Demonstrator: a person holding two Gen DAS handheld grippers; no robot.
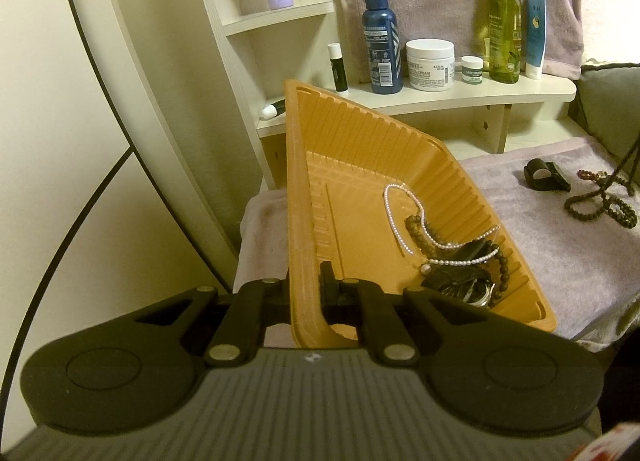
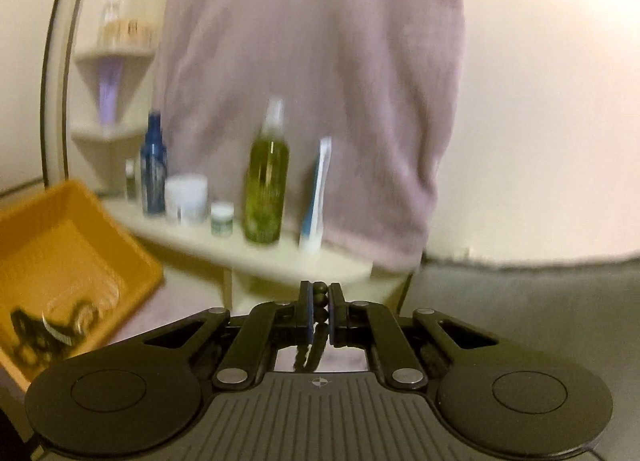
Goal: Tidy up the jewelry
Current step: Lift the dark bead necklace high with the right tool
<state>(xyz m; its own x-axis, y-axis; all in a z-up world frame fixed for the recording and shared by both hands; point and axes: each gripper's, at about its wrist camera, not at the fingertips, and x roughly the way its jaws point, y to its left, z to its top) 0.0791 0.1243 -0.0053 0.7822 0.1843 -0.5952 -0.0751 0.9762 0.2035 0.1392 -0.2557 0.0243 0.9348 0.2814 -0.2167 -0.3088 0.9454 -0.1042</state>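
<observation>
My left gripper is shut on the left rim of an orange plastic tray and holds it tilted up. A white pearl necklace, dark bead bracelets and a black watch lie heaped in the tray's low right corner. My right gripper is shut on a dark bead string that hangs down between the fingers. The tray shows at the left of the blurred right wrist view. Another dark bead string and a black ring-shaped piece lie on the mauve towel.
A cream shelf behind the tray carries a blue bottle, a white jar, a small jar, a green spray bottle, a blue tube and a lip balm stick. A mauve towel hangs above.
</observation>
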